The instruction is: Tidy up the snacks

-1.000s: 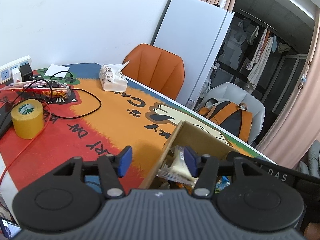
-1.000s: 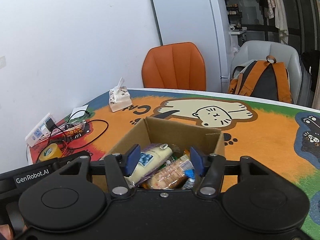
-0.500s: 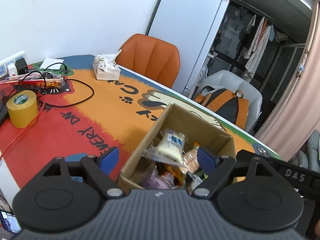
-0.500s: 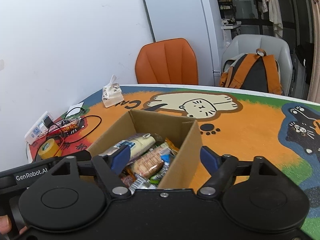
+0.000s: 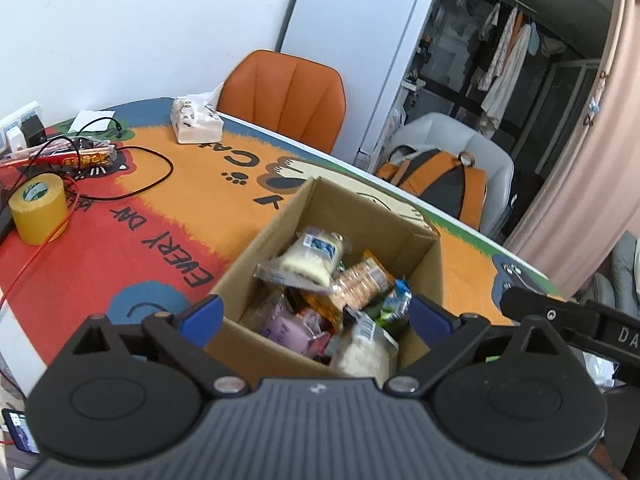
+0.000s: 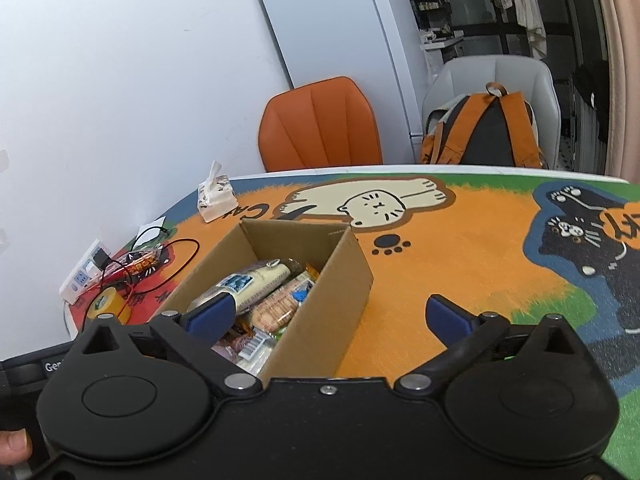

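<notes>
An orange chair (image 5: 284,96) stands behind the desk (image 5: 120,256), beside a white fridge (image 5: 360,48). A backpack (image 6: 486,132) sits on a grey chair (image 6: 496,76). On the desk lie a tissue pack (image 5: 195,120), a yellow tape roll (image 5: 38,208), a black cable (image 5: 148,176) and a power strip (image 6: 82,276) by the wall.

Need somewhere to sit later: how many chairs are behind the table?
2: an orange chair by the white fridge, and a grey chair holding an orange backpack. More may be out of frame.
</notes>
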Demonstrator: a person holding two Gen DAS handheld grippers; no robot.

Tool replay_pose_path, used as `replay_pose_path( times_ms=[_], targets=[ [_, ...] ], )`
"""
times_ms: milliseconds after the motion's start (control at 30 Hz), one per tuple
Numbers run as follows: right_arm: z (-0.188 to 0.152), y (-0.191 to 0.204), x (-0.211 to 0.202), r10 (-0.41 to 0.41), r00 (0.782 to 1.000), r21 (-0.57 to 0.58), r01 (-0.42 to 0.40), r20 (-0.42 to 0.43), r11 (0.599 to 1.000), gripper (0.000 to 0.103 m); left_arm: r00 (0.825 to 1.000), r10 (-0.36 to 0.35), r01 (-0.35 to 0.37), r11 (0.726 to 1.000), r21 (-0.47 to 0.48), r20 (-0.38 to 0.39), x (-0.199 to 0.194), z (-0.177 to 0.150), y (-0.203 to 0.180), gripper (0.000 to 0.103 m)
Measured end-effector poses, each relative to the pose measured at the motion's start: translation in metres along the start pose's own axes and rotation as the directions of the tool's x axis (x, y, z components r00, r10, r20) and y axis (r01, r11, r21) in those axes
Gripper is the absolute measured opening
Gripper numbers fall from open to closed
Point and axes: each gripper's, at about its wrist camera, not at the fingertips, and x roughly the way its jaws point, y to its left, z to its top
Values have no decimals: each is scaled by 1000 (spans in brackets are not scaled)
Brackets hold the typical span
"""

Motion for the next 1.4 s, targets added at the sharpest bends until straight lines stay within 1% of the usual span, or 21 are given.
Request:
replay_pose_path(
  times_ms=[100,267,700,1033,1400],
  targets=[
    [-3,-6,-6,7,1000,17,-6,-10,1000,103,1000,3,-3,1000,16,-11,-4,-2,-7,99],
    [-6,-14,-20,-7,1000,29,7,-11,1000,103,1000,3,-2,1000,26,-19,-10,-6,-12,100],
    [-11,-23,-60,-41,999,38,41,6,998,103,999,-11,13,998,64,-33,-36,-15,-23,102],
    [-14,-17,-93,-36,999,3,36,39,999,103,999,-31,33,993,113,-20,-68,-19,-33,102],
    [-12,-16,-126,-46,996,-25,49,81,999,103,999,-48,45,989,138,15,-98,-20,-38,102]
  ],
)
